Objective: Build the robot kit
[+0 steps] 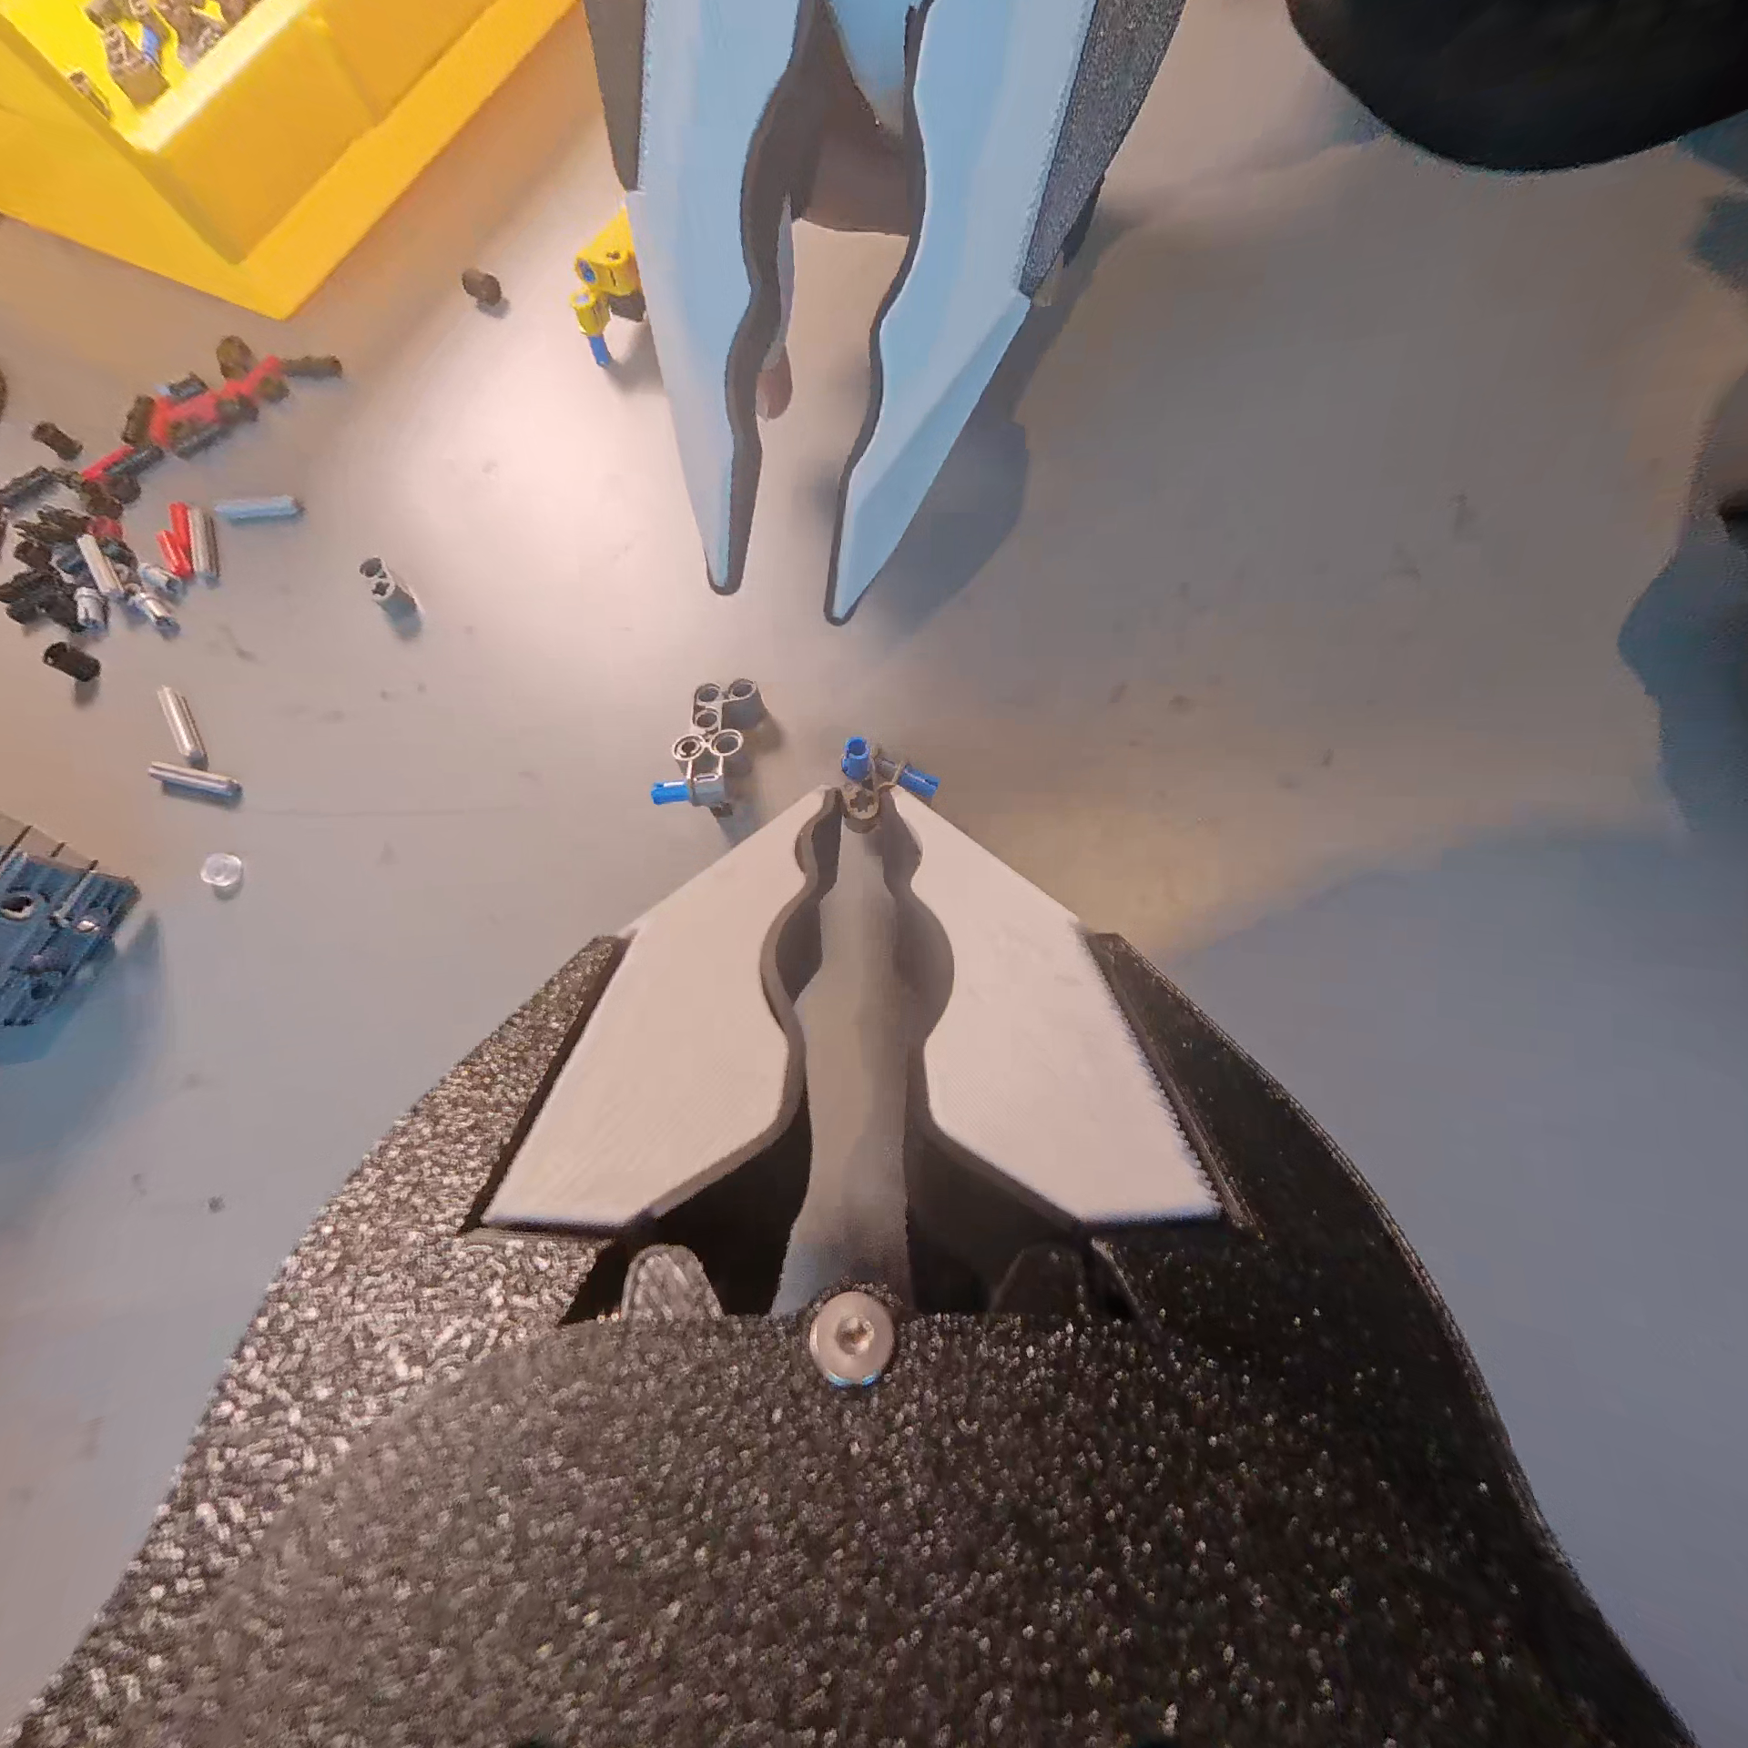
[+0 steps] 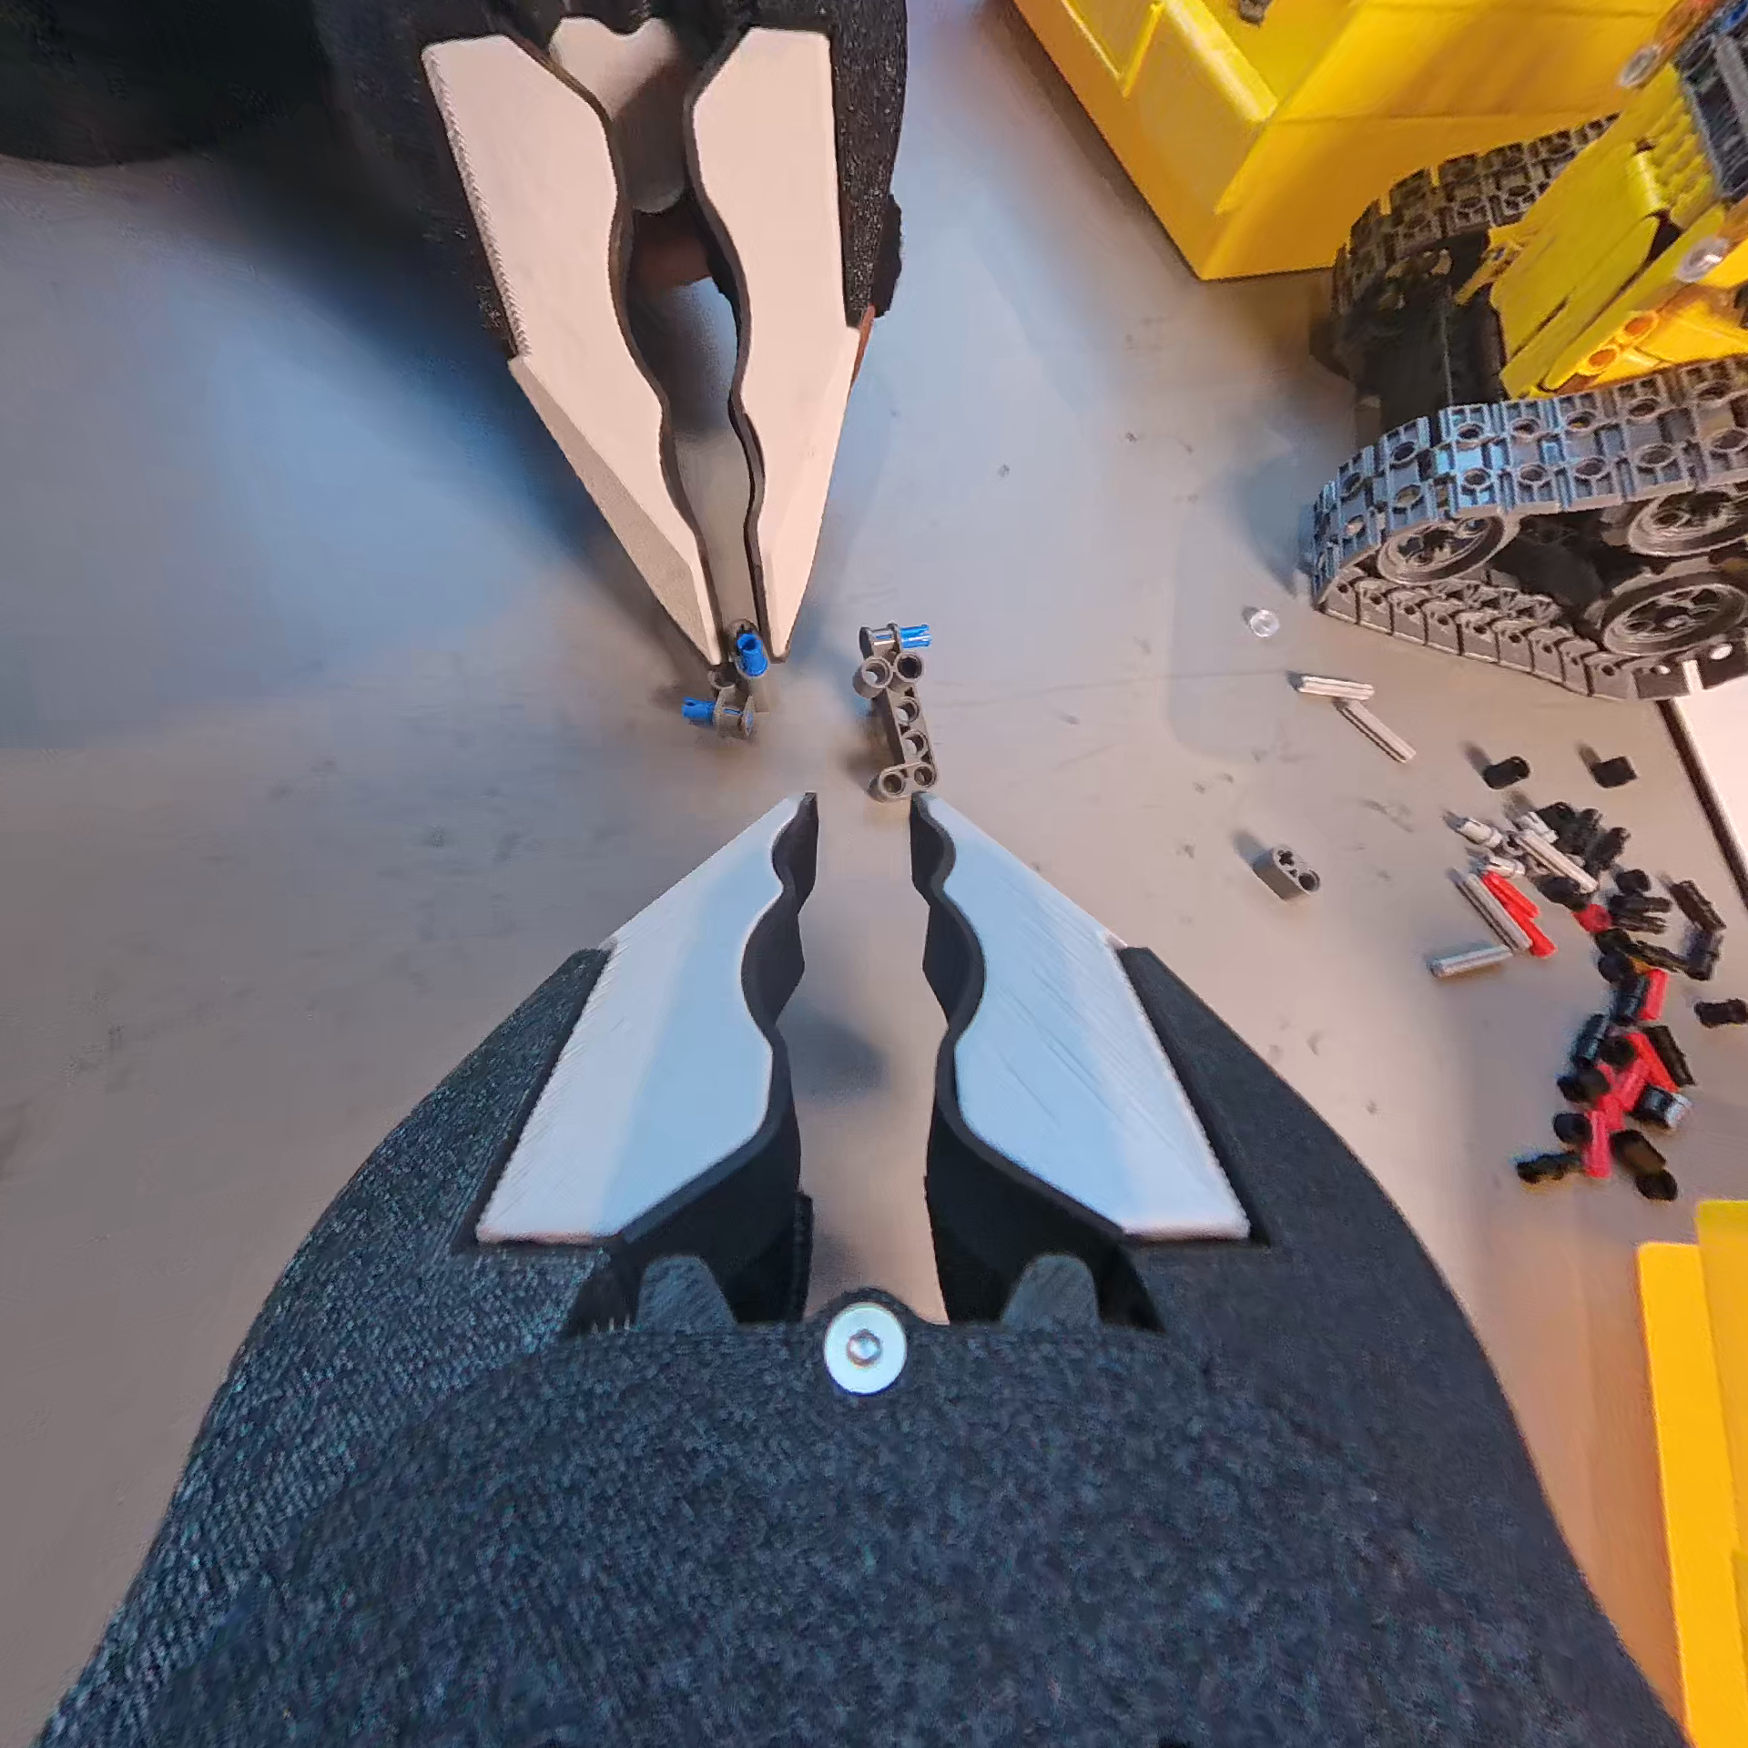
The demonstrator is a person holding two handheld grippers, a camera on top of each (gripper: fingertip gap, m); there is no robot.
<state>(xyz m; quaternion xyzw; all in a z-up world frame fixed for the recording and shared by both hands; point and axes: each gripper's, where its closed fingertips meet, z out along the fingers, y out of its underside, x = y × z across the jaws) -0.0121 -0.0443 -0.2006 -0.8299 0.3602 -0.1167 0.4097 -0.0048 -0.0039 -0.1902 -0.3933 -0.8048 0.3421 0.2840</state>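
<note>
My left gripper is shut on a small grey connector with blue pins, held at its fingertips just above the grey table. In the right wrist view the left gripper comes in from the top, pinching the same connector. A grey holed beam with a blue pin lies on the table just left of it. My right gripper is open and empty, its tips right before the near end of that beam. It shows from above in the left wrist view.
A yellow bin and a yellow tracked vehicle model stand at the side. A heap of red, black and grey pins, a grey connector, a clear stud and a blue part lie nearby. The grippers' ends are close to 5 cm from one another. From either gripper's tips it is about 15 cm to the clear stud. The left camera catches it too, in the left wrist view.
</note>
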